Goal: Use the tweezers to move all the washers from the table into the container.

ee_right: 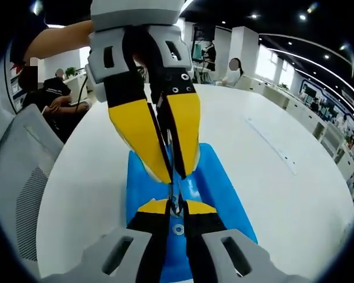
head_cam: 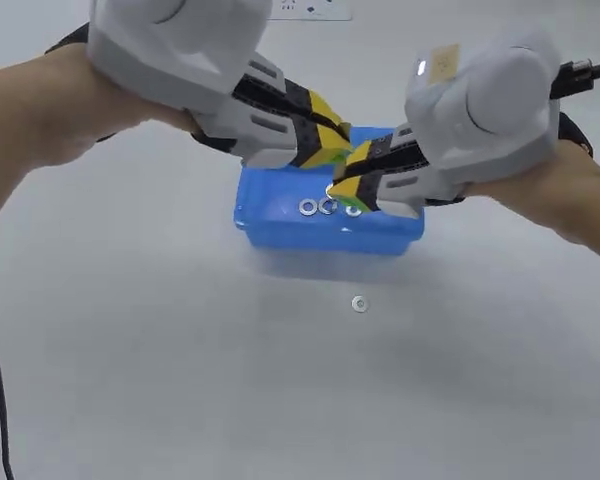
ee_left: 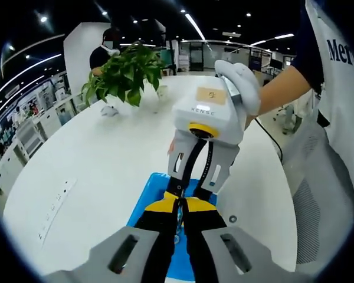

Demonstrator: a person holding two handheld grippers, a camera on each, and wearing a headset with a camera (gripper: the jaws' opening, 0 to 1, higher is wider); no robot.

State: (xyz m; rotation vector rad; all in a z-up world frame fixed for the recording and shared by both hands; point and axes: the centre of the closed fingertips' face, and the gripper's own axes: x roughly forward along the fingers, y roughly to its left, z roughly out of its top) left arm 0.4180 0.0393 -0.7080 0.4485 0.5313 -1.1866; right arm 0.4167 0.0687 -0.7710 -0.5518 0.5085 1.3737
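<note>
Guessing it's drop-off time: left gripper (head_cam: 335, 150) and right gripper (head_cam: 344, 188) both pinch the tweezers (ee_right: 174, 197) over the blue container (head_cam: 280, 228). Next up: the lone washer (head_cam: 359, 303), lower centre on the bench (head_cam: 130, 350).

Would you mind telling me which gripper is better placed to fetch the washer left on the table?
Probably the right gripper: in the head view its tips sit over the near side of the container, closer to the lone washer than the left gripper, farther back.
</note>
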